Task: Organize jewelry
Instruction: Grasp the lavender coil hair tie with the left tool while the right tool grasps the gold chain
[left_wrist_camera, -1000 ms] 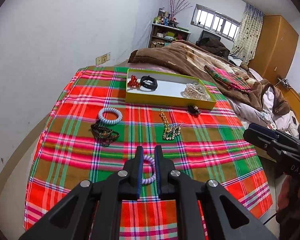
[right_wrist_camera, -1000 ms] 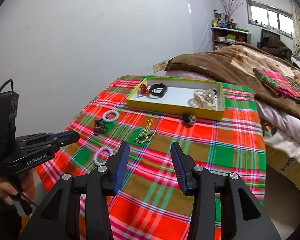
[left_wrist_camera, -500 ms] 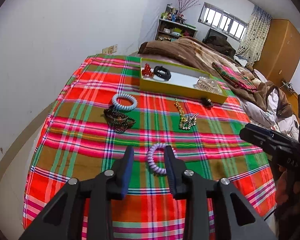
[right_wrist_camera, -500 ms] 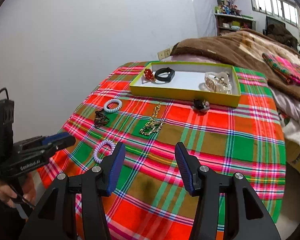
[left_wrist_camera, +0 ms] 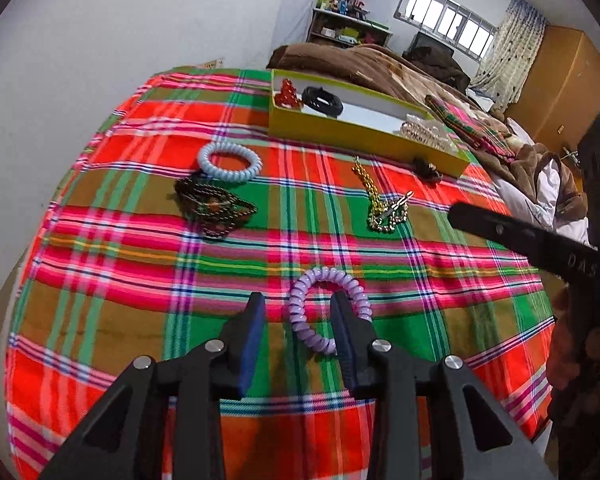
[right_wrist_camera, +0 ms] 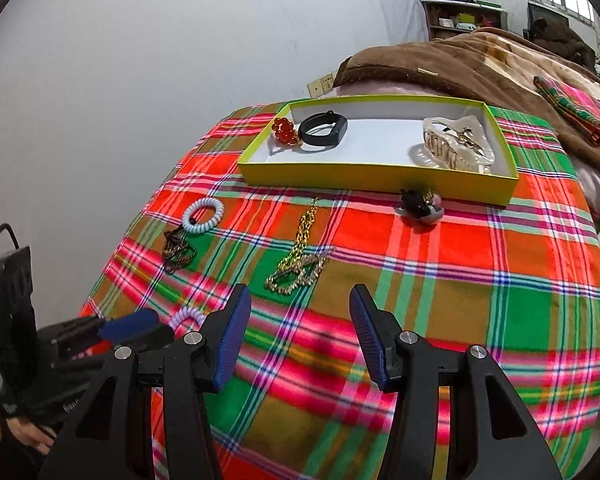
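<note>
While your left gripper [left_wrist_camera: 298, 312] opens its jaws, the purple coil tie [left_wrist_camera: 327, 309] it pinched a second ago lies loose between them on the plaid cloth [left_wrist_camera: 112, 292]; beyond, your right gripper [left_wrist_camera: 456, 213], lettered "DAS", gapes empty, and the yellow tray [left_wrist_camera: 364, 142] lies farthest.

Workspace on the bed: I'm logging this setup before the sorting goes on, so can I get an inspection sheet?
Surface: plaid cloth over the bed.
Job's things: yellow tray holds a red bead piece, black band and clear claw clip. On the cloth: blue coil tie, dark bracelet, gold chain, dark clip, purple coil tie.
Clutter: nothing seen.
Grippers: left gripper opening, purple coil tie around its right finger, not pinched; right gripper open, empty.
Cables: one loop behind the left gripper.
Surroundings: white wall, brown blanket, shelf, window, wardrobe.
</note>
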`<state>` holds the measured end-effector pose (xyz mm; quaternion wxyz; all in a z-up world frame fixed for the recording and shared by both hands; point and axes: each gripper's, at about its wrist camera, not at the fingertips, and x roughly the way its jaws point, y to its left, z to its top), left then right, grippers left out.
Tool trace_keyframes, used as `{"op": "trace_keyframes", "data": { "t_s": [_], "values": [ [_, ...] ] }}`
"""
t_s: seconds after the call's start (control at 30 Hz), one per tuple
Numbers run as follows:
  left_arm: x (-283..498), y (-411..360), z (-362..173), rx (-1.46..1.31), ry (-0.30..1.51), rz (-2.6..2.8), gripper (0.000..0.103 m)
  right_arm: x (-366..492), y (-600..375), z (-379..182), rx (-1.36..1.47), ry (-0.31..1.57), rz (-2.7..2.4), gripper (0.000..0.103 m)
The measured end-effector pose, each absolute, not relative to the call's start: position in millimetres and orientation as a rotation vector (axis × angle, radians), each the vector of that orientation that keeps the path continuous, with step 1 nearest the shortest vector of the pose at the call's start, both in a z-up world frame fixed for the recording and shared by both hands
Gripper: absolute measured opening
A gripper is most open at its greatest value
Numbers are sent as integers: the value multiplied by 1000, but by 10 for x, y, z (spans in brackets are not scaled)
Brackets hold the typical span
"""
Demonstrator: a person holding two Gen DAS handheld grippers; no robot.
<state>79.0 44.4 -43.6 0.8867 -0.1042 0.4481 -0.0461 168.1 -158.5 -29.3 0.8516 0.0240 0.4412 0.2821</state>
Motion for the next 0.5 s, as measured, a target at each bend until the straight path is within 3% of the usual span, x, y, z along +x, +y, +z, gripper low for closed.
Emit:
{"op": "trace_keyframes", "data": {
  "t_s": [0.23,0.3,0.33,0.37,0.5],
  "values": [
    [817,338,-486,-149,920,-106,35,1851,-1499,-391,45,956,595,52],
    [799,336,-491,-137,909,-101,29,1915,-1483,-428,55,971,593,52],
    [795,339,-496,-128,906,-91,16,1946,-1473,-442,57,974,592,51],
    [791,346,-500,-114,903,-74,10,1979,-1458,-460,54,978,589,47],
    [773,409,-495,-140,896,-72,10,2081,-1402,-546,47,1001,584,40]
  ]
}}
